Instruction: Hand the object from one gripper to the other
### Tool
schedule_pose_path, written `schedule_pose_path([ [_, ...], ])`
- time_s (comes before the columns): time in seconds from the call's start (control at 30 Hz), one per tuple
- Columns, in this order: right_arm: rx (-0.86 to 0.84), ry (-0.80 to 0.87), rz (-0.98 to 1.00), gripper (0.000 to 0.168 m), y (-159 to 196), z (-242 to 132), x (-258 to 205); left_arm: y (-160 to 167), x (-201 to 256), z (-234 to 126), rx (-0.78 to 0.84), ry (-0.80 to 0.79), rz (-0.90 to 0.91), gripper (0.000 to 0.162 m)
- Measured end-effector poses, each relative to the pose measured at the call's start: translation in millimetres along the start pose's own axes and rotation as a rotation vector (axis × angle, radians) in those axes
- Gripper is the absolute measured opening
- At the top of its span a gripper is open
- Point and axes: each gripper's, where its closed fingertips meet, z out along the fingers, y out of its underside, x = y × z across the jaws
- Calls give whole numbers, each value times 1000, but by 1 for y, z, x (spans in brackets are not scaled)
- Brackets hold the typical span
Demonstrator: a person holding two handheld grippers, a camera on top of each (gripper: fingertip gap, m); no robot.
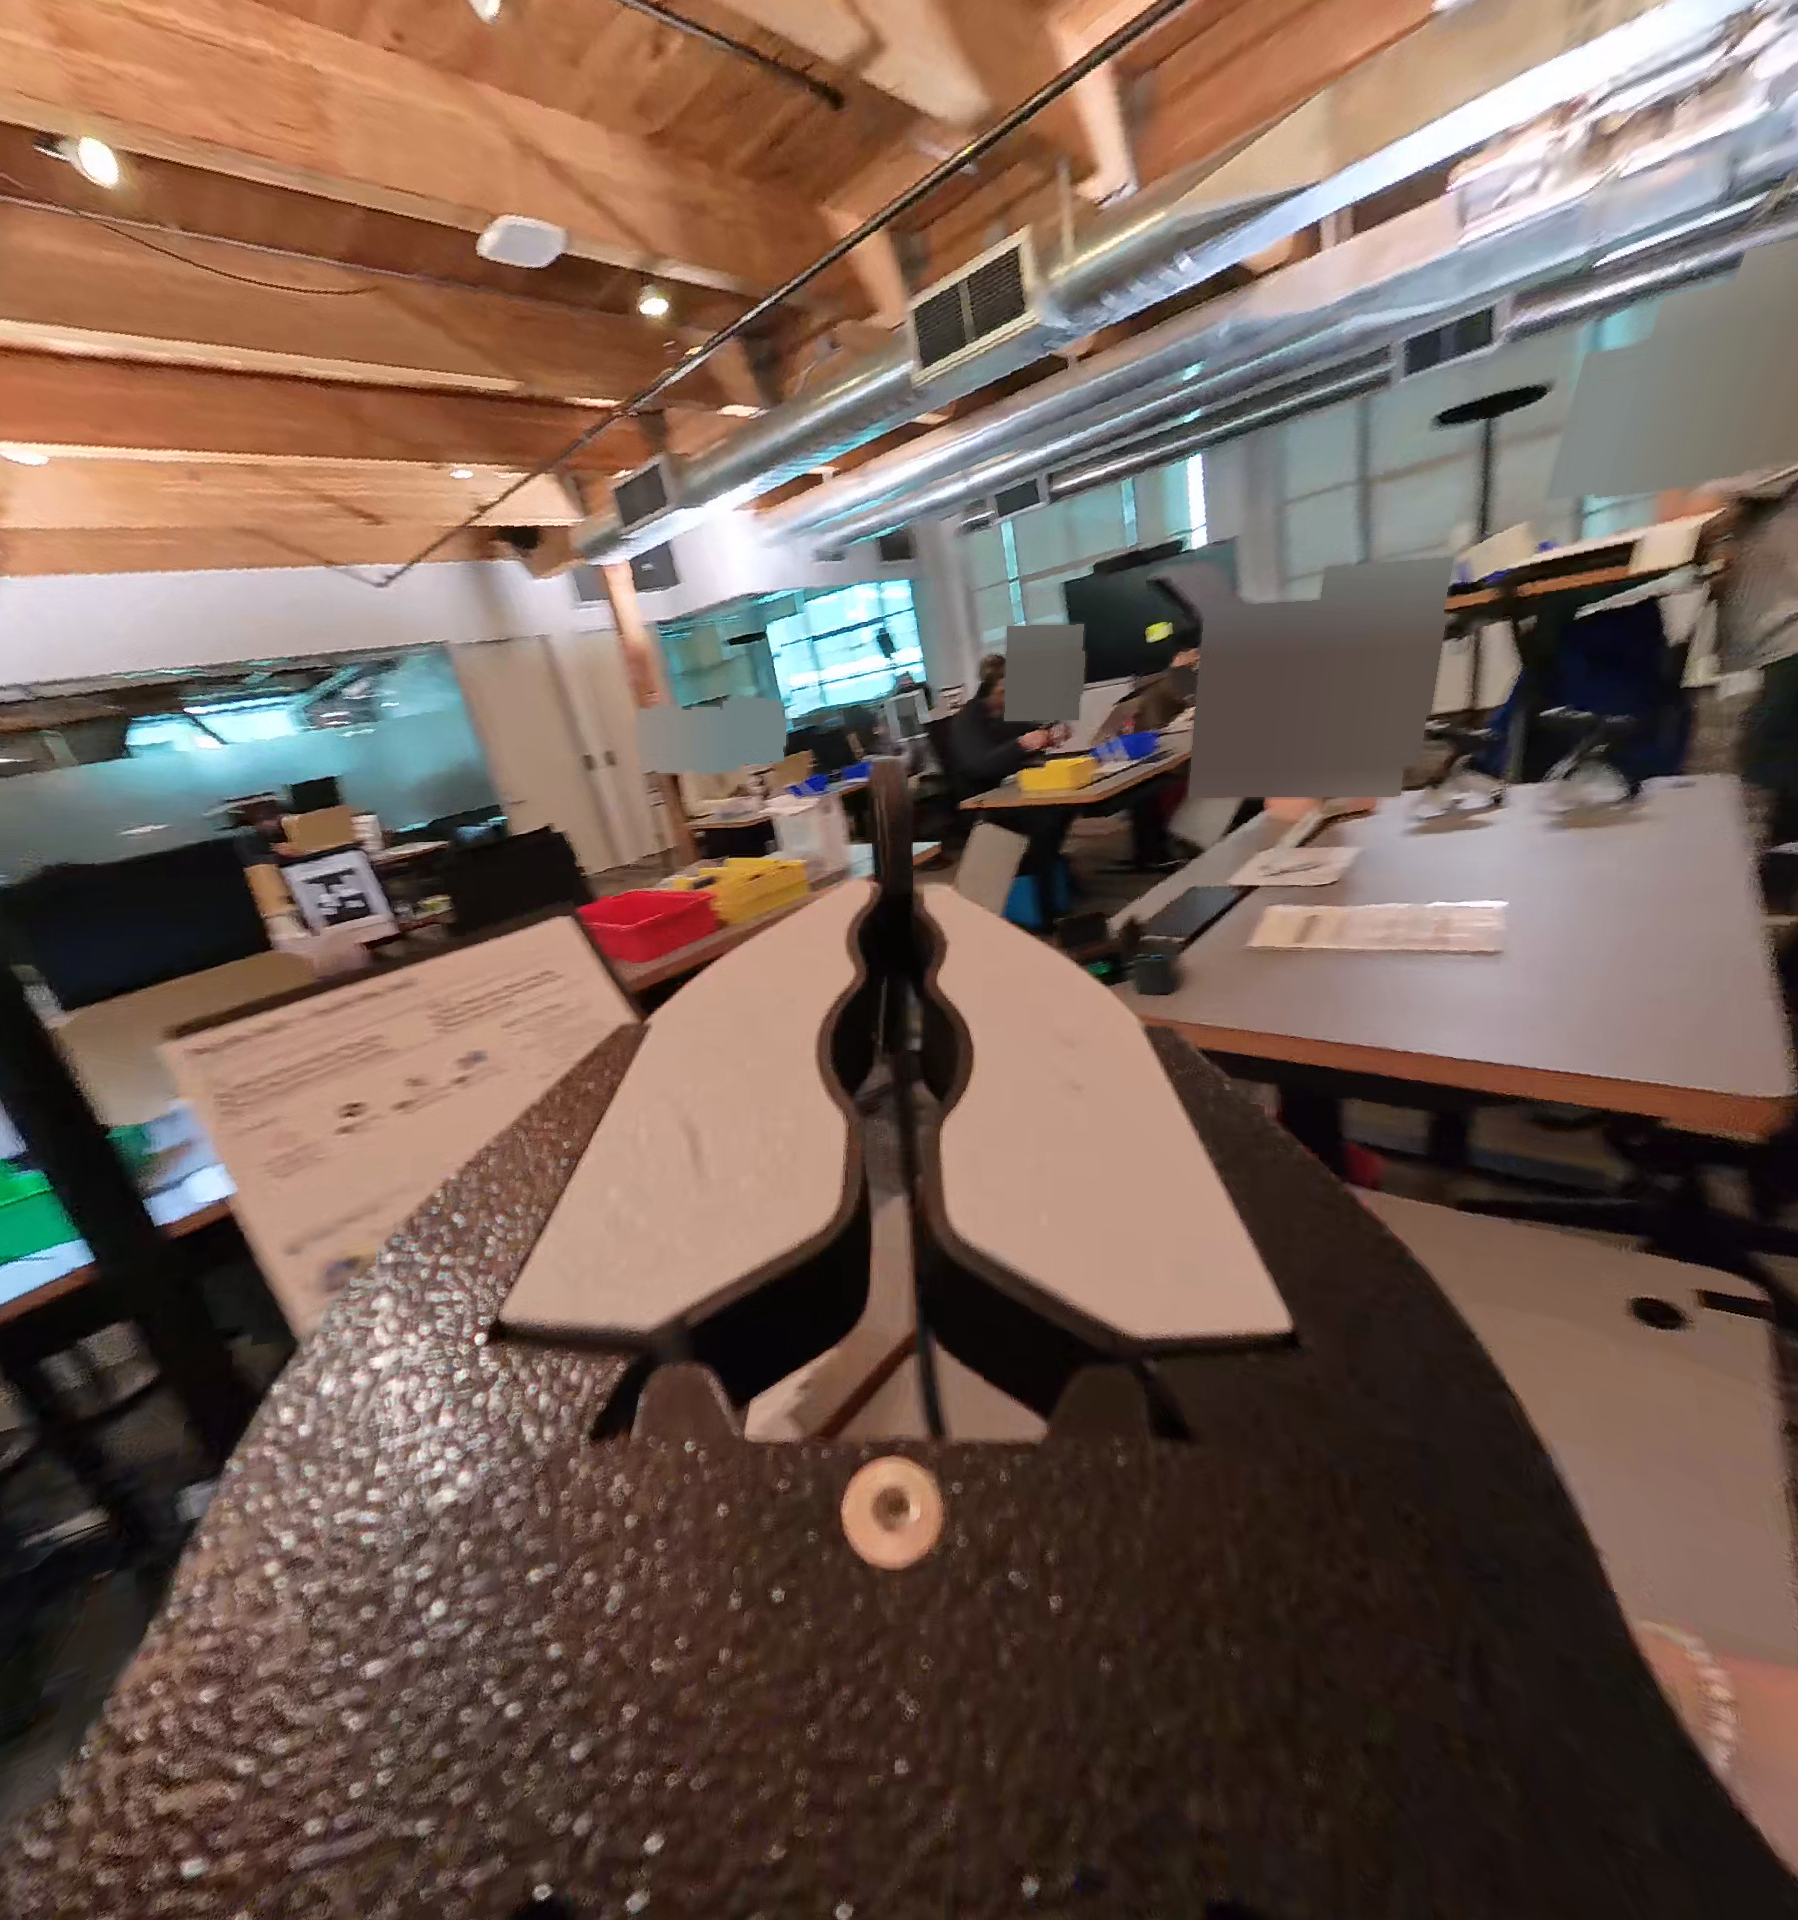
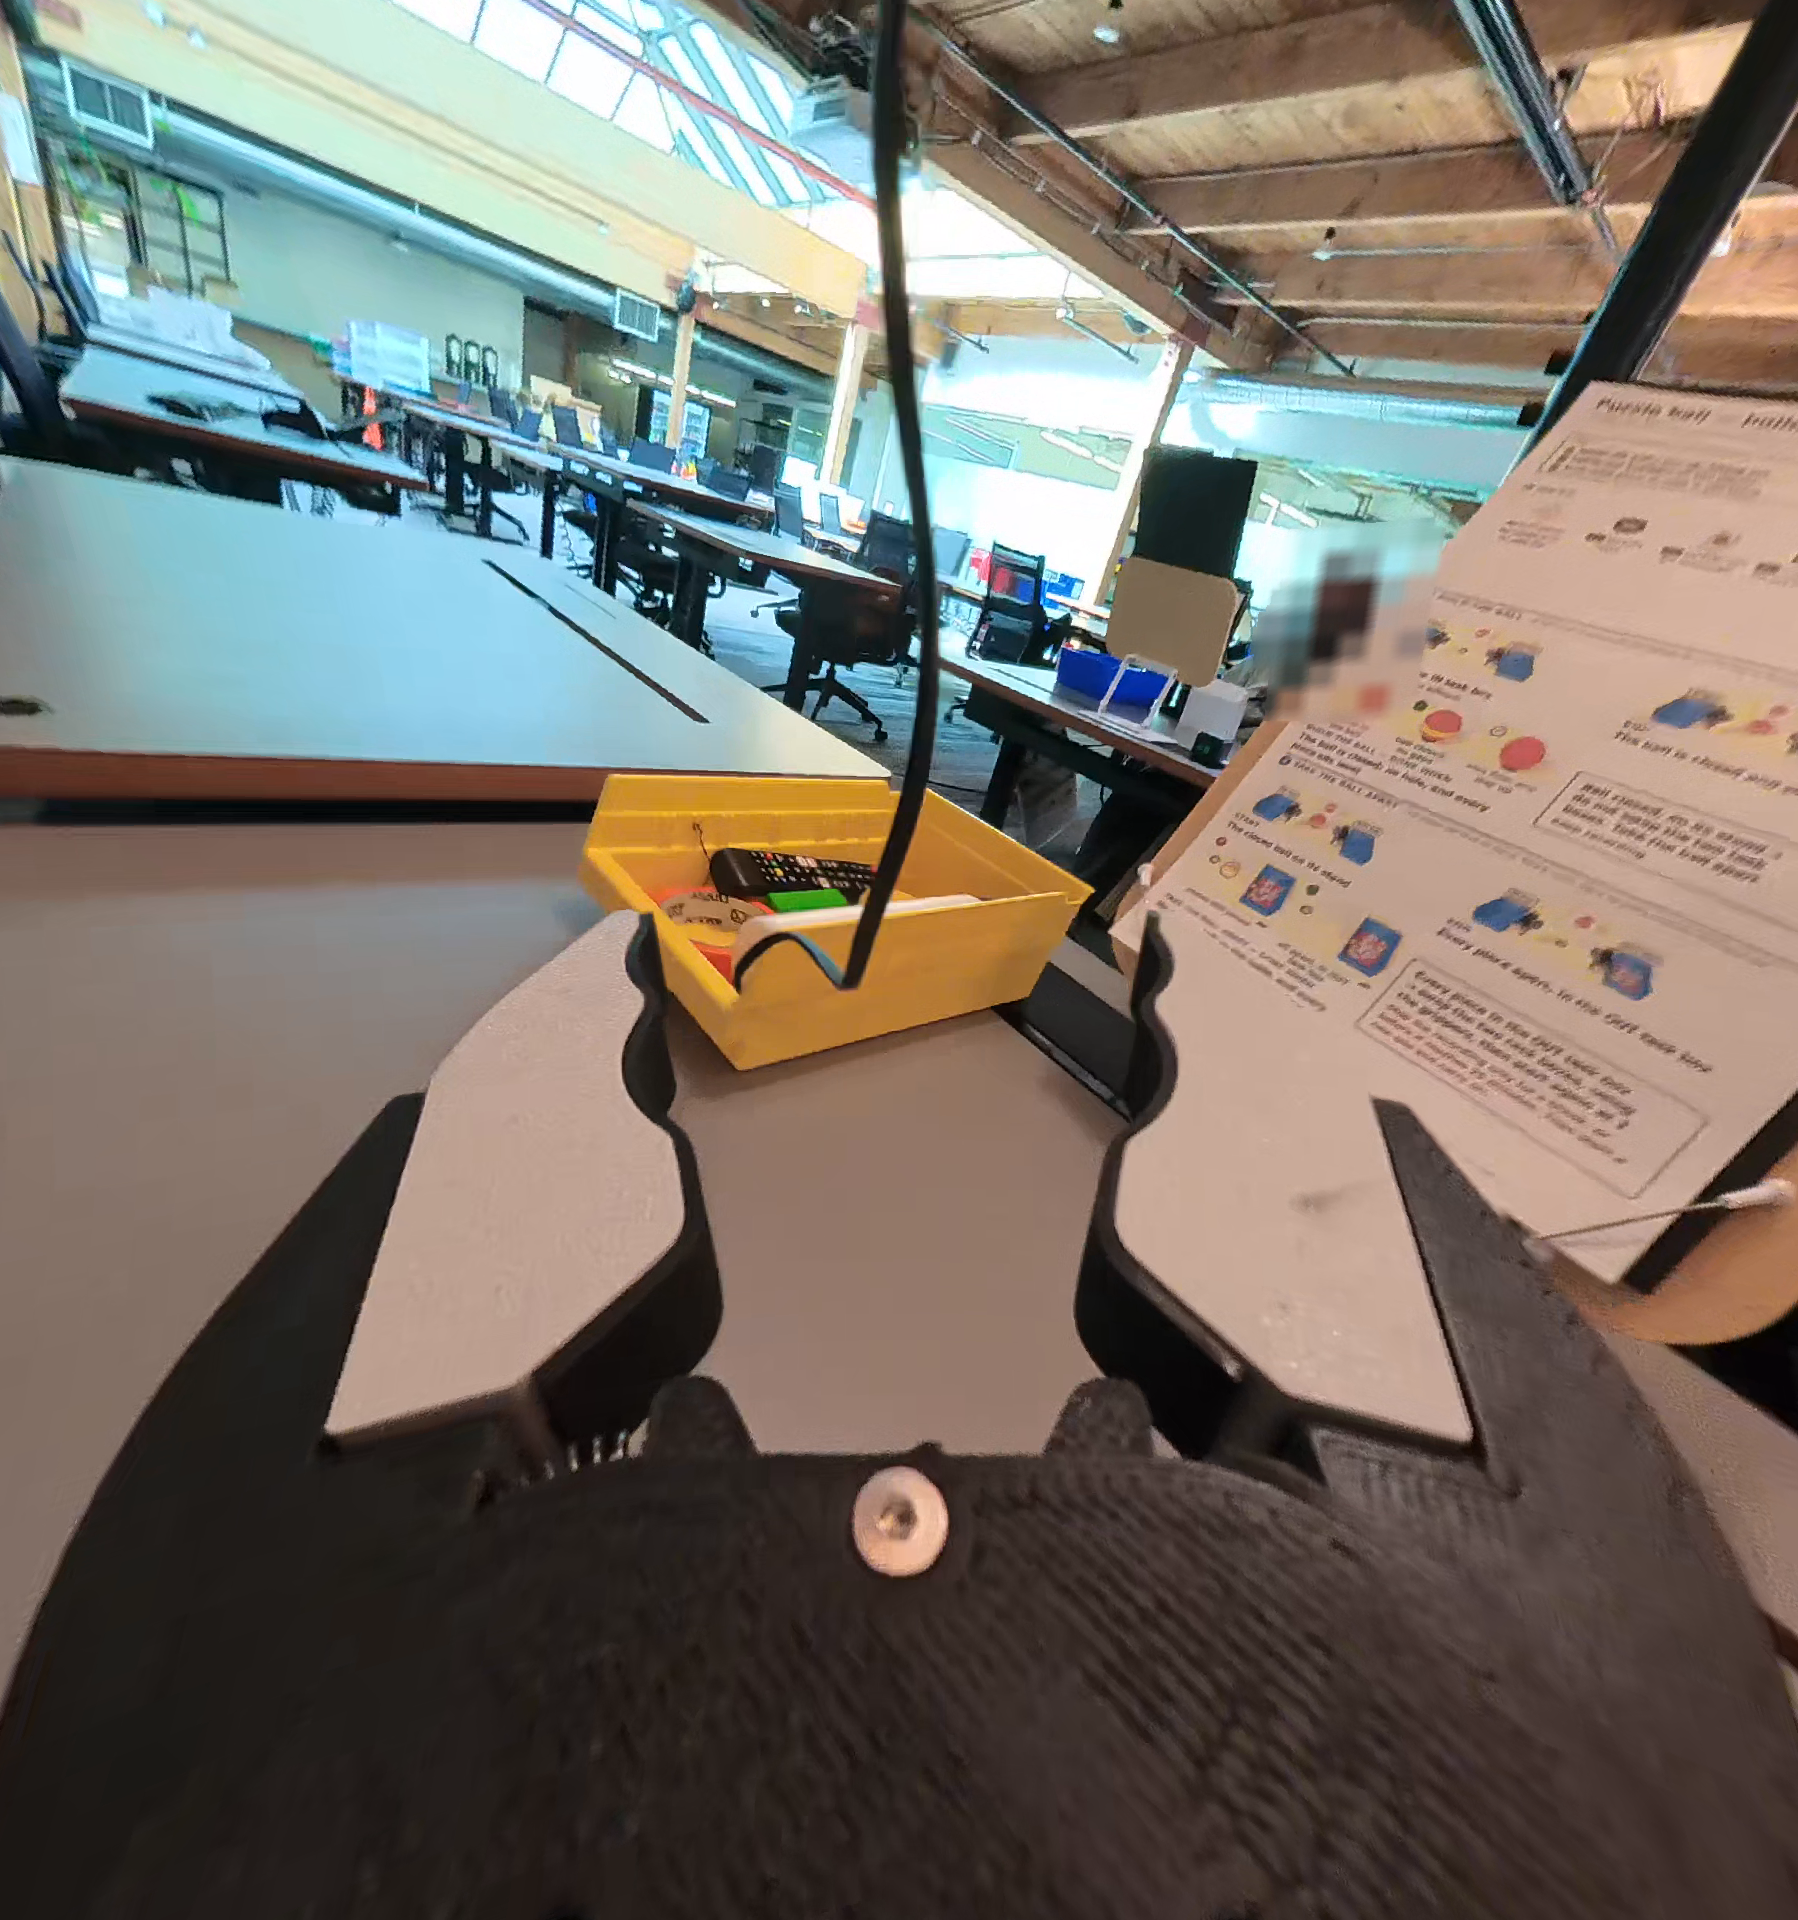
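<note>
The black cable [image 2: 900,520] runs off the top edge, its upper end unseen; the left wrist view is motion-blurred.

Grey table [image 2: 199,1039] — yellow bin [image 2: 905,997], perhaps propped sheet [image 2: 1497,831].

Left gripper [image 1: 890,914]: raised, clamped on the cable [image 1: 887,831], which pokes up past its tips.
Right gripper [image 2: 890,997]: spread wide above the tabletop [image 2: 199,987].
Bin [image 2: 874,977]: on the tabletop ahead, remote [image 2: 791,868] lying inside.
Cable: hangs down before the bin.
Instruction sheet [image 2: 1560,831]: propped right of the bin.
</note>
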Motion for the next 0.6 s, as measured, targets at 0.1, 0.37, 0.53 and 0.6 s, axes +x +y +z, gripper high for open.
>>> schedule_pose_path([
  [0.1, 56, 8, 31, 78, -5, 8, -1, 20, 29, -2, 18, 101, -92, 3],
  [0.37, 50, -314, 71, 63, 3, 28, -51, 48, 52, -17, 42, 149, -149, 3],
  [0.53, -57, -321, 71, 53, 29, 31, -63, 55, 44, -26, 46, 142, -181, 3],
  [0.6, -73, -358, 85, 30, 35, 33, -71, 56, 43, -28, 58, 149, -208, 3],
])
